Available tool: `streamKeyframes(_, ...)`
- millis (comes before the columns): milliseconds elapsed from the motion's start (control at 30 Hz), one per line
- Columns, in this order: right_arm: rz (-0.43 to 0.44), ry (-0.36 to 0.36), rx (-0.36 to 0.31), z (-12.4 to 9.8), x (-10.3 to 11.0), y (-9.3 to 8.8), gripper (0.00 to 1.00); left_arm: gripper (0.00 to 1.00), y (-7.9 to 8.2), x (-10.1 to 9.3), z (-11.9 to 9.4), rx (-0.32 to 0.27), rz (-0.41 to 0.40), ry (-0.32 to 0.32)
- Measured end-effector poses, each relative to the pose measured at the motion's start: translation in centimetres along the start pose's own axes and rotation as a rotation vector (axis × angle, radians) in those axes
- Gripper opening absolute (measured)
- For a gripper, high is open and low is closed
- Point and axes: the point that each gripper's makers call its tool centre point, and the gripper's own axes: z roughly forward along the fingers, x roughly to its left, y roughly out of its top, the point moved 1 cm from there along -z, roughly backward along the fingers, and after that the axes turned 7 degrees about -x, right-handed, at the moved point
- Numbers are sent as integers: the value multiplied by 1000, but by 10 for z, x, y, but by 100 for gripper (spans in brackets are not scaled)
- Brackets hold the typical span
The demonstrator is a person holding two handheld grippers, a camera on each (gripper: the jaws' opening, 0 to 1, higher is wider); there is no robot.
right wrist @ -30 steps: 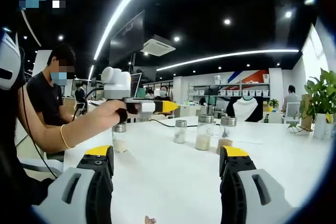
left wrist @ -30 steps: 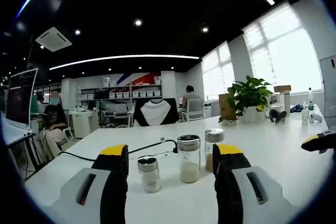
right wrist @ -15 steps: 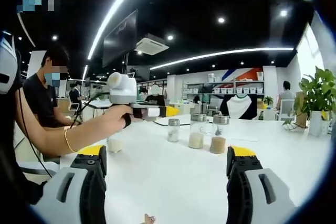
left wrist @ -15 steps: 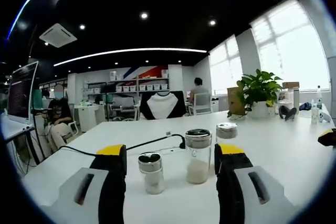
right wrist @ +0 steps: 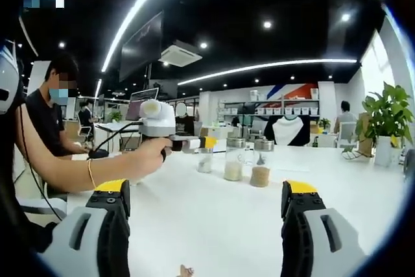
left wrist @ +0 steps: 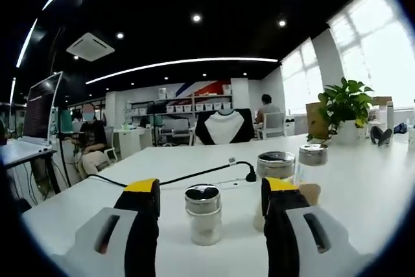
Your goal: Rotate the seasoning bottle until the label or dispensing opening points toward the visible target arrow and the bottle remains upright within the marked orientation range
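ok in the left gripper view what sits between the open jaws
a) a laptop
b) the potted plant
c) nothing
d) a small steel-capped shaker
d: the small shaker stands upright on the table between the left gripper jaws, which are open and apart from it.

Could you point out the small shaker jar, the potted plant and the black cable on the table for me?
small shaker jar (left wrist: 203,215): left gripper view, on its glass body.
potted plant (left wrist: 345,105): left gripper view, on its leaves.
black cable (left wrist: 194,174): left gripper view, mid-length on the table.
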Motion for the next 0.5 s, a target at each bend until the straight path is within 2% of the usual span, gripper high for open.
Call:
streamKeyframes(133,5,-7,-1,0,-2,-1,99,67,-13,3,7,15,16,24)
streamKeyframes(233,-10,0,-2,-1,-2,0,99,67,-23,6,13,27,-7,39)
streamKeyframes(500,-38,69,20,1,6,-2,99,64,-41,7,24,60,-28,58)
